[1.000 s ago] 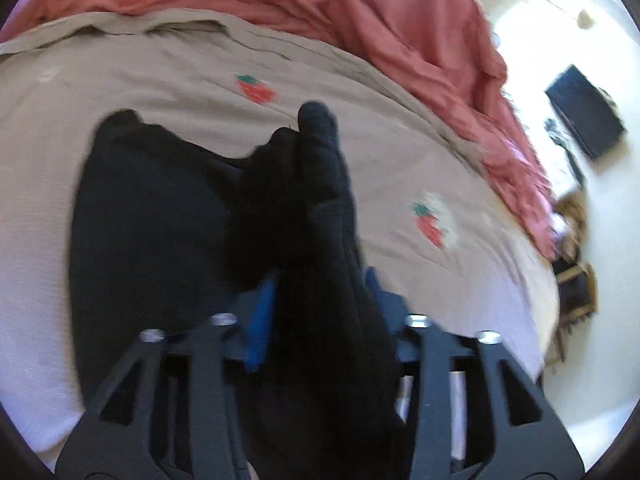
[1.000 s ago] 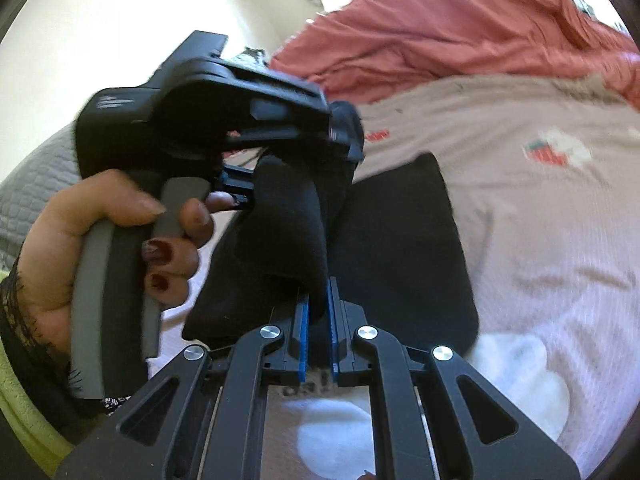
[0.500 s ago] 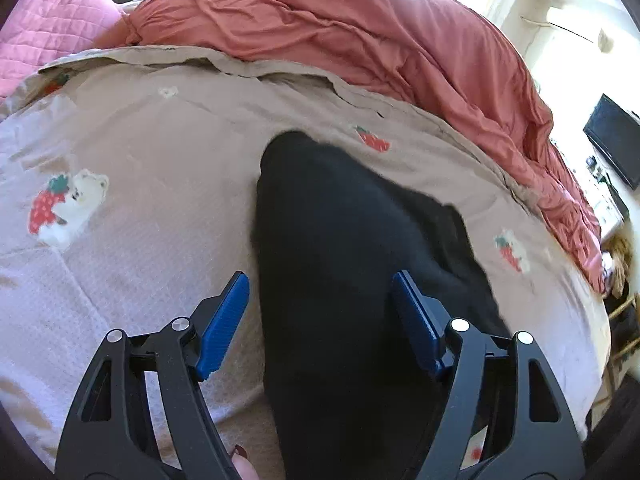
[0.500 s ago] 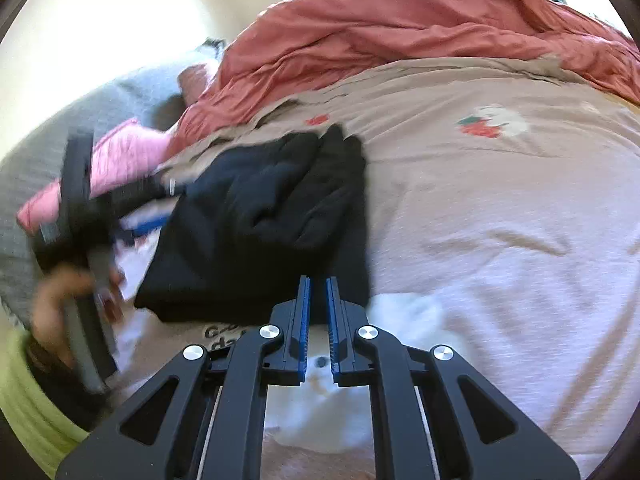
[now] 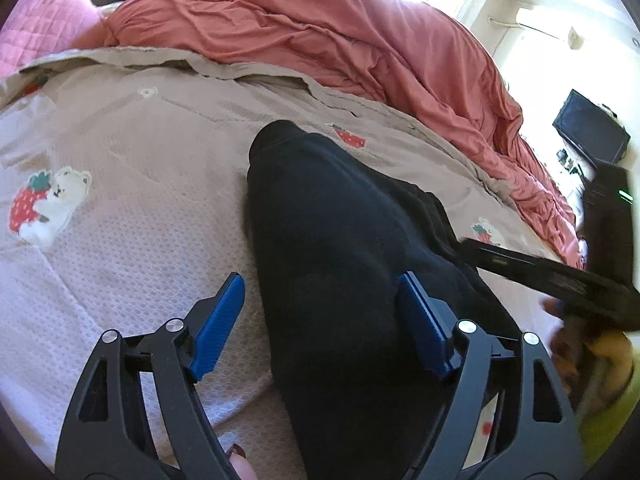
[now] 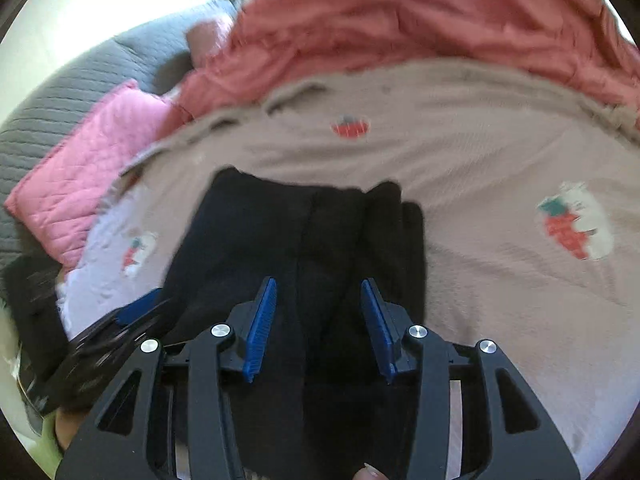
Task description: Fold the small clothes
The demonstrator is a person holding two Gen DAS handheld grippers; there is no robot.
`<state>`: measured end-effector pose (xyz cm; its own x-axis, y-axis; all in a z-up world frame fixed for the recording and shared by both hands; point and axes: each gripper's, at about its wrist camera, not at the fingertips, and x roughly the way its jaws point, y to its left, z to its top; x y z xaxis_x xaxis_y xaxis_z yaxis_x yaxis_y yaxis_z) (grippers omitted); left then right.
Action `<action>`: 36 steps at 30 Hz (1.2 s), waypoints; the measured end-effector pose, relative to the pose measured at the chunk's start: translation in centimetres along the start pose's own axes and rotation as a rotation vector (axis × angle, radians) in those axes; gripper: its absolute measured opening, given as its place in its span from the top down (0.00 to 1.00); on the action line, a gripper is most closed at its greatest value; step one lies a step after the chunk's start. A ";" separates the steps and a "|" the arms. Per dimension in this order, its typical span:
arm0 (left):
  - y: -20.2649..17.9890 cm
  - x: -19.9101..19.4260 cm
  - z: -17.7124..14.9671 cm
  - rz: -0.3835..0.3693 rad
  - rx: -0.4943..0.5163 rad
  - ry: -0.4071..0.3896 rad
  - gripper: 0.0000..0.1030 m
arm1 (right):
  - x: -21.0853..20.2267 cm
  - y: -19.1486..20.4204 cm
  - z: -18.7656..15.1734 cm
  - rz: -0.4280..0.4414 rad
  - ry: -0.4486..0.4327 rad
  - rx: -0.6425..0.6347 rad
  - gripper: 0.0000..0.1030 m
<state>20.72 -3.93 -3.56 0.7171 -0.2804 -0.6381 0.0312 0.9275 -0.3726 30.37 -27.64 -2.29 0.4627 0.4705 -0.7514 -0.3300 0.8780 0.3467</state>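
Both grippers, left gripper [image 5: 320, 316] and right gripper [image 6: 318, 320], gape wide, holding nothing, astride the folded black knit garment [image 5: 332, 232]; best pinch one layered edge squarely.

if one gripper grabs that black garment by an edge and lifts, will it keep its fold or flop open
Probably flop. The black garment lies in soft overlapping layers with rounded edges, so it looks limp, not stiff. It seems light, resting on the beige bedspread without visibly denting it. Both the left gripper and right gripper are open, so nothing pins the layers; a push would likely bunch them.
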 end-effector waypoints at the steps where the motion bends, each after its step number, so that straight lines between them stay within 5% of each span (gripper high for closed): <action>1: -0.1 0.0 0.0 -0.003 0.009 0.000 0.30 | 0.8 -0.3 0.2 -0.005 0.011 0.026 0.58; 5: -0.1 0.0 0.0 -0.006 0.017 0.003 0.27 | 1.7 -0.8 0.4 0.031 0.010 0.061 0.56; 9: 0.0 0.1 0.0 -0.010 0.011 0.005 0.25 | 1.0 0.0 0.5 0.063 -0.014 0.015 0.83; 12: 0.0 0.0 0.0 -0.011 0.008 0.005 0.25 | -0.5 0.3 0.5 0.082 -0.066 -0.001 0.87; 20: -1.3 -0.8 0.0 -0.046 0.046 -0.010 0.24 | -4.2 0.1 1.2 -0.008 -0.152 -0.068 0.89; 25: -2.1 0.6 -0.6 -0.024 0.085 0.042 0.23 | -0.1 -1.2 0.3 -0.104 -0.046 -0.063 0.89; 28: -1.6 0.9 -0.7 -0.043 0.064 0.065 0.23 | 1.2 -1.3 -0.2 -0.132 -0.054 -0.077 0.87; 36: -0.8 0.9 -0.6 -0.058 0.027 0.072 0.19 | -2.5 -2.1 -0.4 -0.086 -0.134 -0.036 0.72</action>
<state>20.94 -5.12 -4.26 0.6614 -0.3502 -0.6632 0.0907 0.9151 -0.3928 29.57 -30.71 -1.40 0.5950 0.4035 -0.6951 -0.3123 0.9130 0.2626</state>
